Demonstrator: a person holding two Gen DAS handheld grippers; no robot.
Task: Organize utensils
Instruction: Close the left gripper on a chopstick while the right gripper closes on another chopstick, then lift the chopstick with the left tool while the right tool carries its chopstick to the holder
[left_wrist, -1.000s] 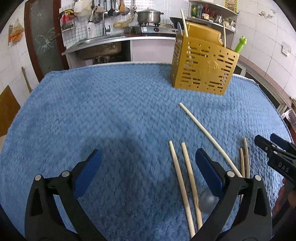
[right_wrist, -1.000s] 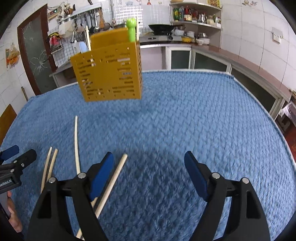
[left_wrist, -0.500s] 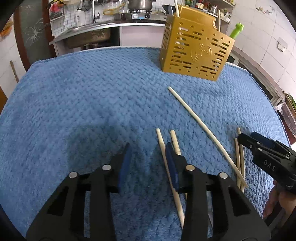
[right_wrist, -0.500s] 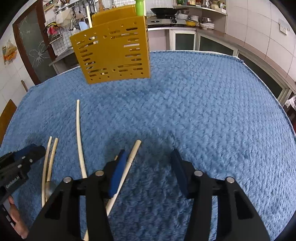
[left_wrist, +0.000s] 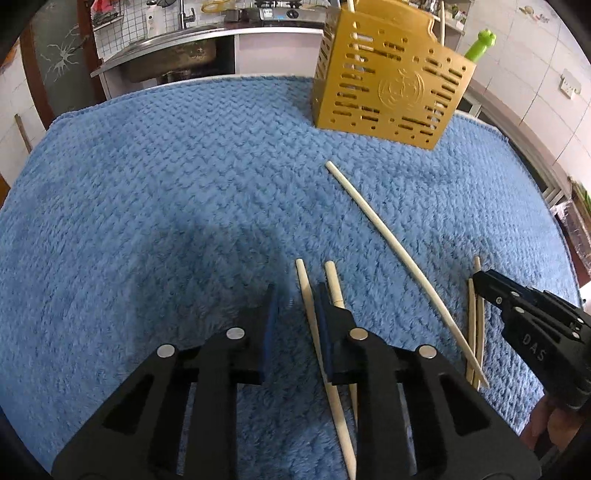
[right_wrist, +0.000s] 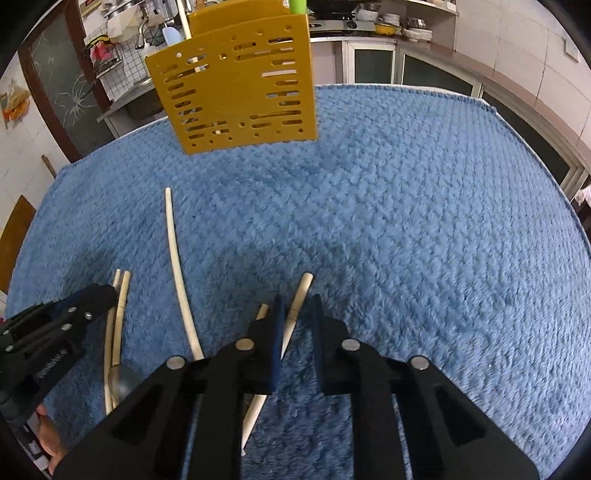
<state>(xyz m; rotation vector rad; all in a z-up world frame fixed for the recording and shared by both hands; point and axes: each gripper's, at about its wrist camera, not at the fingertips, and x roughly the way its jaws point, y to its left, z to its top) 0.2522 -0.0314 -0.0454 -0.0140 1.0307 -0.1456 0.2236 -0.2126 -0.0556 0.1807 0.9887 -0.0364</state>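
Note:
A yellow slotted utensil holder (left_wrist: 391, 92) stands at the far side of the blue cloth, also in the right wrist view (right_wrist: 240, 92); sticks and a green handle stand in it. Several pale wooden chopsticks lie on the cloth. My left gripper (left_wrist: 295, 295) is nearly shut, low over the cloth, with one chopstick (left_wrist: 314, 325) lying between its pads. My right gripper (right_wrist: 295, 306) is nearly shut around a chopstick (right_wrist: 295, 310). A long thin stick (left_wrist: 391, 243) lies diagonally between them. It also shows in the right wrist view (right_wrist: 177, 273).
A pair of chopsticks (right_wrist: 118, 314) and a metal spoon (right_wrist: 123, 380) lie at the left near the other gripper. The blue cloth (right_wrist: 424, 221) covers the whole table. Kitchen counter, sink and shelves stand behind.
Both grippers went from wide open to nearly shut, and both moved lower and forward over the chopsticks.

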